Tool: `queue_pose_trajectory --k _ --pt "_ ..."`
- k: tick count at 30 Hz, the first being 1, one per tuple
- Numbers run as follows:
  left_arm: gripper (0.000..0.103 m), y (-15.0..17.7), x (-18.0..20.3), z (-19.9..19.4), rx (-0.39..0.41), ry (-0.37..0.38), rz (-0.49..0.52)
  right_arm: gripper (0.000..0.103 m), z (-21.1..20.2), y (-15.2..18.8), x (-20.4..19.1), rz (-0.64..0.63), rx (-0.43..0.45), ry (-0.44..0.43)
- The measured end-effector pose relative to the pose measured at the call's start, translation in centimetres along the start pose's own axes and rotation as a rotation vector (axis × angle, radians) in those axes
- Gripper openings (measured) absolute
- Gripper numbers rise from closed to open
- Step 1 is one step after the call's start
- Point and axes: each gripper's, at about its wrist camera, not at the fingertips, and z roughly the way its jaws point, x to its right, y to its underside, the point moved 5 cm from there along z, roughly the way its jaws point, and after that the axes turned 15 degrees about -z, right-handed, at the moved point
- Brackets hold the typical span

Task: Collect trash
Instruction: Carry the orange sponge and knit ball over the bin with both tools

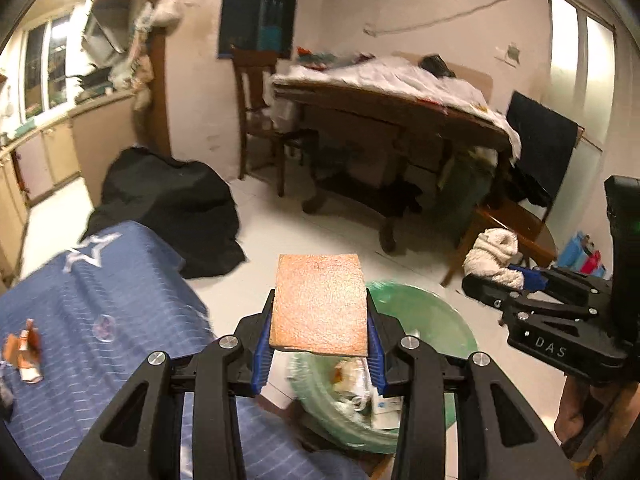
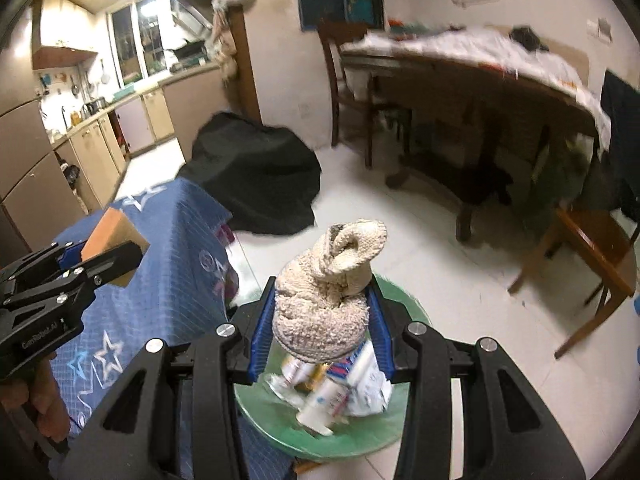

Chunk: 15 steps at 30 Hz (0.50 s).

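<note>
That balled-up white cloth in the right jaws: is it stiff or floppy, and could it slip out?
Probably soft and floppy: the cloth bulges and folds between the jaws instead of holding a shape. It looks light for its bulk. Its nubbly weave likely grips the blue pads, so slipping seems unlikely.

Both wrist cameras are looking forward and down along their claws, sitting close above the green bin (image 1: 432,312) (image 2: 400,432). Each is facing the dining table (image 1: 384,104) (image 2: 460,76) beyond the bin, sharing it, the white floor and the black bag (image 1: 168,204) (image 2: 256,172).
</note>
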Motion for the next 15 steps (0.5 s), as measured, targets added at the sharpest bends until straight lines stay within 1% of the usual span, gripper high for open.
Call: queue_pose_trajectory --k 2,4,6,10,15 --pt "0.039 0.3 0.5 1.9 -0.035 0.008 0.003 0.04 0.7 0.8 0.7 0.007 -0.036 -0.007" --pt "0.039 0.7 0.8 3.9 -0.064 0.003 0.012 0.04 1.6 1.6 1.6 0.026 -0.077 -0.03" --pt "0.039 1.4 1.3 6.0 -0.098 -0.005 0.021 0.04 2.2 2.5 2.5 0.031 -0.11 -0.035" --pt "0.039 2.5 1.4 8.9 -0.134 -0.028 0.031 0.04 3.6 3.6 3.4 0.028 -0.166 -0.046" --pt "0.039 3.5 1.4 11.6 -0.162 -0.043 0.039 0.04 4.7 4.4 3.8 0.036 -0.203 -0.067"
